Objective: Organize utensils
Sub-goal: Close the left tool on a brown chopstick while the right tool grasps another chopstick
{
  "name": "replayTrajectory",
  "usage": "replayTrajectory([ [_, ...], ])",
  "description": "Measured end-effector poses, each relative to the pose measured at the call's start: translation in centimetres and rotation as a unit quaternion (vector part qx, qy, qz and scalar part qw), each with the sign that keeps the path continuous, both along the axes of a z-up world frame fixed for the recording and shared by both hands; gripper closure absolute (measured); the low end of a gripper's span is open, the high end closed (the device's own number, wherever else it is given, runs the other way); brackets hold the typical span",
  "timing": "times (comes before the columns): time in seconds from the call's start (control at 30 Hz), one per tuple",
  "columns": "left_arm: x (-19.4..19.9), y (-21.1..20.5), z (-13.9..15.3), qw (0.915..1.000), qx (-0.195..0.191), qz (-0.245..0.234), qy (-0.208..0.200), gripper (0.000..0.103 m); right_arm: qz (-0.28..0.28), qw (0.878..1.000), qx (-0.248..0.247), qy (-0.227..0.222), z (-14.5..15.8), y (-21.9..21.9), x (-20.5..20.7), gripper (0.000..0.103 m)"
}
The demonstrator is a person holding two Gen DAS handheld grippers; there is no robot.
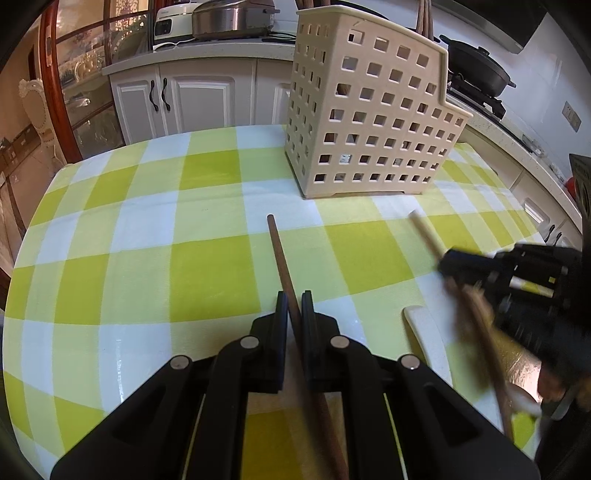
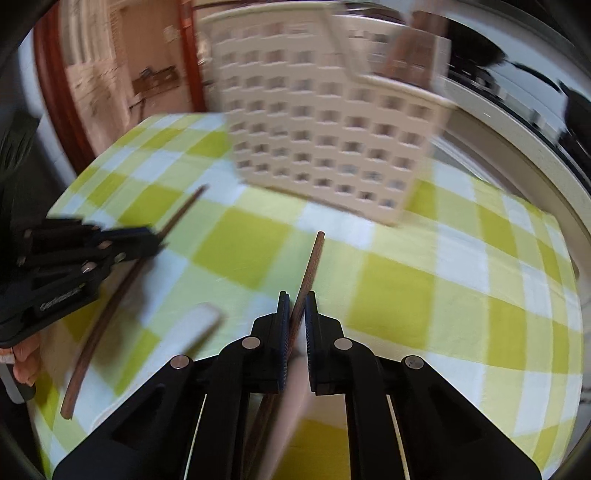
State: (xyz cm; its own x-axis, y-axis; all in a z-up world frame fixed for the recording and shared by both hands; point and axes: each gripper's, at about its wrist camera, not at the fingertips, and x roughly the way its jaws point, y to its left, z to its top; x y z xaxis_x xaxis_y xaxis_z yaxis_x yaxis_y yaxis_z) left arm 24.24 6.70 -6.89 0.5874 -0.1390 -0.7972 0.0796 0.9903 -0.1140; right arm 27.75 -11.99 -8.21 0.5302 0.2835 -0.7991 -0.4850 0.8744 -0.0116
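My left gripper (image 1: 294,306) is shut on a dark brown chopstick (image 1: 280,254) that points toward the cream perforated utensil basket (image 1: 369,110) at the far side of the table. My right gripper (image 2: 296,308) is shut on another brown chopstick (image 2: 312,266), pointing at the basket (image 2: 325,140), which is blurred in that view. The right gripper also shows in the left wrist view (image 1: 443,264), with its chopstick (image 1: 424,229) sticking out. The left gripper shows in the right wrist view (image 2: 157,242) with its chopstick (image 2: 110,306). Wooden utensil handles (image 1: 424,14) stand in the basket.
The table has a yellow-green and white checked cloth (image 1: 147,240). A white tray or board edge (image 1: 424,332) lies at the right near the right gripper. Behind are white cabinets (image 1: 192,99), a cooker (image 1: 229,18) and a black pan (image 1: 476,70) on a stove.
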Motion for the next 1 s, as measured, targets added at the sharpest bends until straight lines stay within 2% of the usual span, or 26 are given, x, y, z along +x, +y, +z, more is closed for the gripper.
replayTrajectory([
  [0.13, 0.0, -0.2, 0.0, 1.0, 0.006, -0.001, -0.001, 0.095, -0.031, 0.999, 0.012, 0.002, 0.2, -2.8, 0.9, 0.095],
  [0.27, 0.0, -0.2, 0.0, 1.0, 0.005, -0.001, -0.001, 0.094, -0.037, 0.999, 0.01, 0.012, -0.2, -3.5, 1.1, 0.095],
  [0.37, -0.1, -0.2, 0.0, 1.0, 0.008, -0.002, -0.001, 0.085, -0.034, 0.999, 0.004, 0.015, -0.4, -3.5, 0.9, 0.094],
  [0.47, -0.2, -0.5, 0.0, 0.9996, 0.028, 0.001, -0.001, 0.084, -0.032, 0.999, 0.004, 0.017, -0.6, -3.4, 0.6, 0.092],
  [0.57, -0.3, -0.9, 0.0, 0.9988, 0.049, -0.001, -0.003, 0.084, -0.032, 0.999, -0.003, 0.009, -0.7, -3.3, 0.2, 0.092],
  [0.63, -0.3, -1.1, -0.1, 0.998, 0.063, 0.001, -0.004, 0.088, -0.031, 0.999, -0.014, 0.002, -0.7, -2.9, -0.1, 0.092],
  [0.67, -0.3, -1.1, -0.1, 0.9977, 0.067, 0.003, -0.004, 0.094, -0.03, 0.999, -0.014, 0.001, -0.7, -2.8, -0.1, 0.092],
  [0.83, -0.3, -0.3, 0.0, 0.9991, 0.043, 0.006, -0.004, 0.095, -0.025, 1.0, 0.001, 0.0, -0.6, -3.0, 0.0, 0.094],
  [1.0, -1.1, -0.2, 1.7, 0.9995, 0.01, -0.002, -0.029, 0.096, -0.023, 0.999, 0.033, -0.034, 2.3, -3.4, -1.0, 0.095],
])
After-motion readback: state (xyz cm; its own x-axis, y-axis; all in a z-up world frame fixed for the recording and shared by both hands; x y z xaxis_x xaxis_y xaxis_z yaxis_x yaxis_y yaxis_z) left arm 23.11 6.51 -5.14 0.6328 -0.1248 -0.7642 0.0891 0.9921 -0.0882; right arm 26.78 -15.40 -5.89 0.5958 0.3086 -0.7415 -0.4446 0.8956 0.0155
